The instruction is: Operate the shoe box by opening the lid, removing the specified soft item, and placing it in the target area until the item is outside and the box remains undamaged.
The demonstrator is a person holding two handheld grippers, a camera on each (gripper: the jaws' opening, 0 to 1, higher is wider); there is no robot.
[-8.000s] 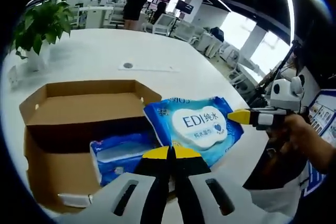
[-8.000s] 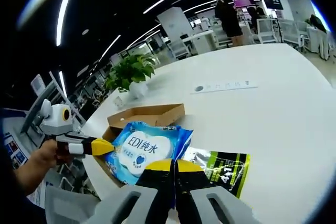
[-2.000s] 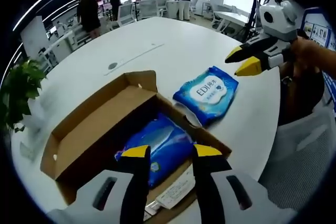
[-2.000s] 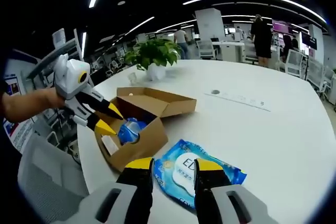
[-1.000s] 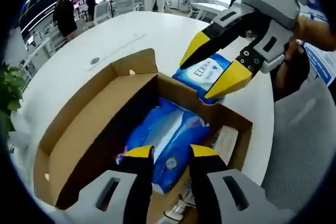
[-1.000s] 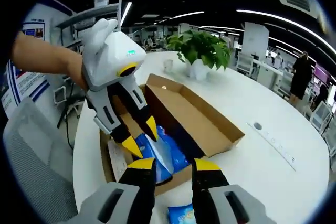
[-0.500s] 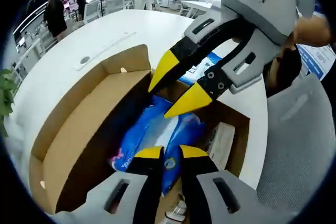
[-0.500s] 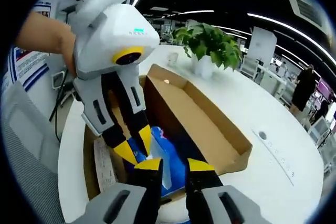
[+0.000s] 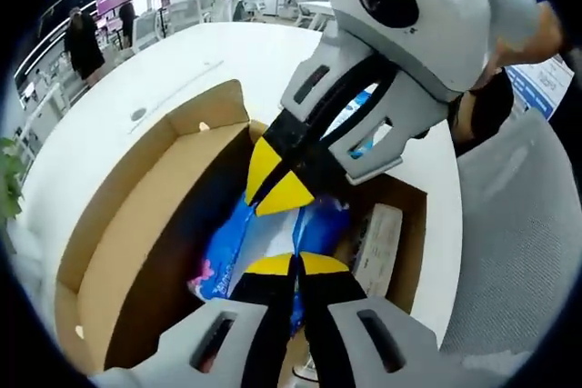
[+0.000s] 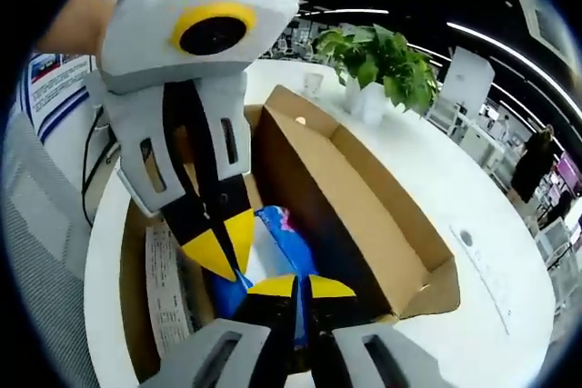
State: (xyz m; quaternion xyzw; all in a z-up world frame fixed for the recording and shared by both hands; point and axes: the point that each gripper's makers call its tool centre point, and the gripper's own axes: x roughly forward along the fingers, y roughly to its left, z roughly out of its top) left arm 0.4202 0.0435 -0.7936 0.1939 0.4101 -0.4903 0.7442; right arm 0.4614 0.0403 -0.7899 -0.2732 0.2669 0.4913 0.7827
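So we're at the grab step: lid's open, blue soft pack (image 9: 273, 238) sits inside the shoe box (image 9: 136, 224). Left gripper (image 9: 293, 265) and right gripper (image 10: 293, 286) both pinched onto the pack's edges. Next imo: lift together, slowly, w/o snagging the cardboard walls, then set it on the table (image 10: 509, 243).
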